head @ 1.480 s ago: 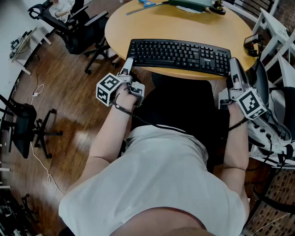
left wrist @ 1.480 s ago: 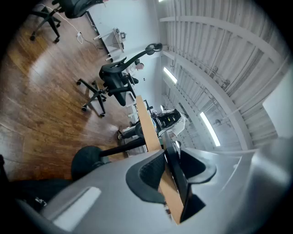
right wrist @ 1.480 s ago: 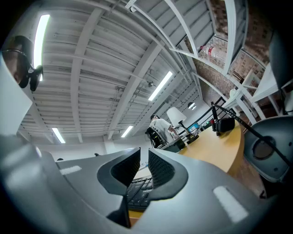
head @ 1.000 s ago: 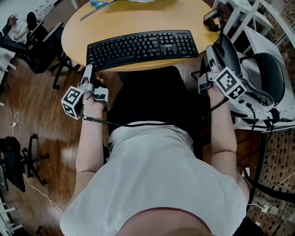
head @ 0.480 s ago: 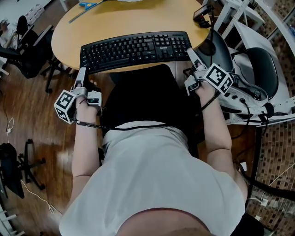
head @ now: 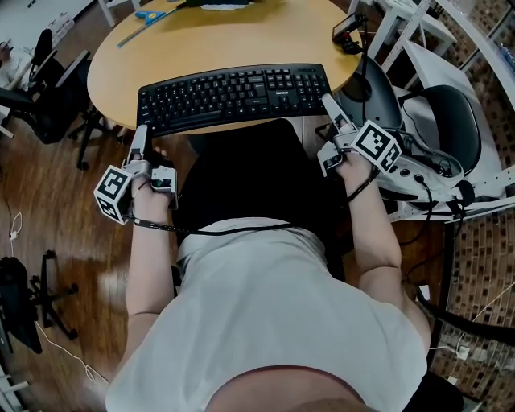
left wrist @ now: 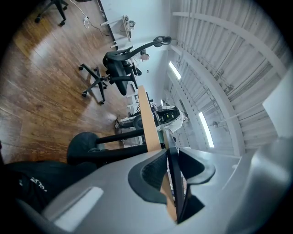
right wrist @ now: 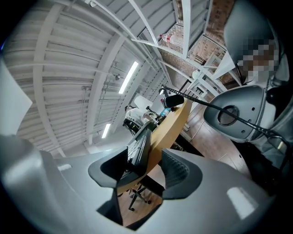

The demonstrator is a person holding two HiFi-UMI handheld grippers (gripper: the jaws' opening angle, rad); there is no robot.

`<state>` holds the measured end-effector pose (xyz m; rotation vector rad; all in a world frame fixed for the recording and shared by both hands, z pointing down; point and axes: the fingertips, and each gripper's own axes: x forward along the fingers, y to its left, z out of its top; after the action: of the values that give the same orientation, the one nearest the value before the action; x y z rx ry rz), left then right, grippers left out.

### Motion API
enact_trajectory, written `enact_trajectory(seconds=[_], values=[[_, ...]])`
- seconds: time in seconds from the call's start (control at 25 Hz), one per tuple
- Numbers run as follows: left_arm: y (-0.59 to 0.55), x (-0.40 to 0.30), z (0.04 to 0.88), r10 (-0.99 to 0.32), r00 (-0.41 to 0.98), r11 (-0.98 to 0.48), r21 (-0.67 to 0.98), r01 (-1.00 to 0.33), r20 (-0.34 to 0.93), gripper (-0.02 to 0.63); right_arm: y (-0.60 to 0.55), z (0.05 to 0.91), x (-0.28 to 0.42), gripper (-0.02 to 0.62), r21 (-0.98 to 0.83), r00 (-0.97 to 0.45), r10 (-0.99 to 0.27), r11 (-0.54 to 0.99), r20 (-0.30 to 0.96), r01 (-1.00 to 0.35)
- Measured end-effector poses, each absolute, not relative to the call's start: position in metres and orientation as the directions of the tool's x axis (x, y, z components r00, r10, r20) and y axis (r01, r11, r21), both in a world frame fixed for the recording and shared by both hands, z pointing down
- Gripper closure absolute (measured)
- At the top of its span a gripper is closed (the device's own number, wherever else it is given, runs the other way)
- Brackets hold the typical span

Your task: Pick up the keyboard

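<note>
Left gripper (left wrist: 172,169) has its grey jaws snug on the thin black keyboard (left wrist: 176,185) and tan wooden tabletop edge (left wrist: 145,119), black office chair (left wrist: 120,73) way beyond that edge.

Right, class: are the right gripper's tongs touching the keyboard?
Cannot tell. In its own view the right gripper, tongs just opened wide, straddles the keyboard and table edge; neither gap nor contact is plain.

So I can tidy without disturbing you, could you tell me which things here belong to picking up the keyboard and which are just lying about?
Job: keyboard; table under it; left tool at its left end; right tool, jaws just opening, keyboard's right end between them.
Lying about: scissors; office chair; second chair.
</note>
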<state>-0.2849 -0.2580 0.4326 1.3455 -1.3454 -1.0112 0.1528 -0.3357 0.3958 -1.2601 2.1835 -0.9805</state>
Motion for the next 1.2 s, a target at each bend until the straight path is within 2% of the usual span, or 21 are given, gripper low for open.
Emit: enact_trajectory(seconds=[0.16,0.2,0.28,0.52,1.2], values=[[-0.255,-0.288,0.435,-0.996,0.048,0.061,0.974,-0.216,0.073,0.193,-0.333,0.394,0.145,0.418,-0.796,-0.528,-0.846,0.37,-0.075,-0.479],[-0.256,-0.288,0.434,-0.996,0.047,0.06,0.975,-0.216,0.072,0.193,-0.333,0.393,0.144,0.451,-0.802,-0.531,-0.843,0.374,-0.085,-0.466],[-0.257,-0.287,0.433,-0.996,0.046,0.059,0.975,-0.214,0.071,0.193,-0.334,0.391,0.145,0.46,-0.811,-0.53,-0.843,0.373,-0.093,-0.45],[-0.255,-0.289,0.43,-0.997,0.04,0.057,0.976,-0.212,0.067,0.193,-0.335,0.387,0.143,0.463,-0.804,-0.533,-0.842,0.376,-0.088,-0.462],[-0.252,-0.289,0.392,-1.0,0.016,-0.021,0.968,-0.251,-0.018,0.187,-0.335,0.343,0.142,0.466,-0.762,-0.536,-0.828,0.454,-0.169,-0.461]])
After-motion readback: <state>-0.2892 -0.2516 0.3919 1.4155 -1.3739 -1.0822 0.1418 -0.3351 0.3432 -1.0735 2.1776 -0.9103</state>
